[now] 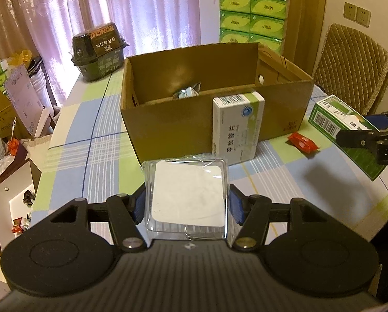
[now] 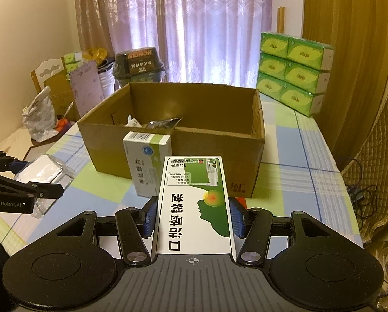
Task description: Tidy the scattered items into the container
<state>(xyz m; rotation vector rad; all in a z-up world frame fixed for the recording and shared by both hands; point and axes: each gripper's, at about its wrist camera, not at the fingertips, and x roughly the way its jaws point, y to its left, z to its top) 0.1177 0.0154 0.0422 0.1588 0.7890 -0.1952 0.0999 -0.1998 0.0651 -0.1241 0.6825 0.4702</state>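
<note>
Your left gripper (image 1: 187,202) clamps clear packet (image 1: 187,195), right gripper (image 2: 194,218) clamps green spray box (image 2: 195,202); both short of cardboard box (image 1: 214,119). Few items inside; white medicine box (image 1: 236,127), red sachet (image 1: 303,141) left on table

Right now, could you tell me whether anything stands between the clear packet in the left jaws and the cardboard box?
Yes. A white and green medicine carton stands upright against the near wall of the cardboard box, just ahead and to the right of the clear packet held by the left gripper. The box's open top looks unobstructed.
</note>
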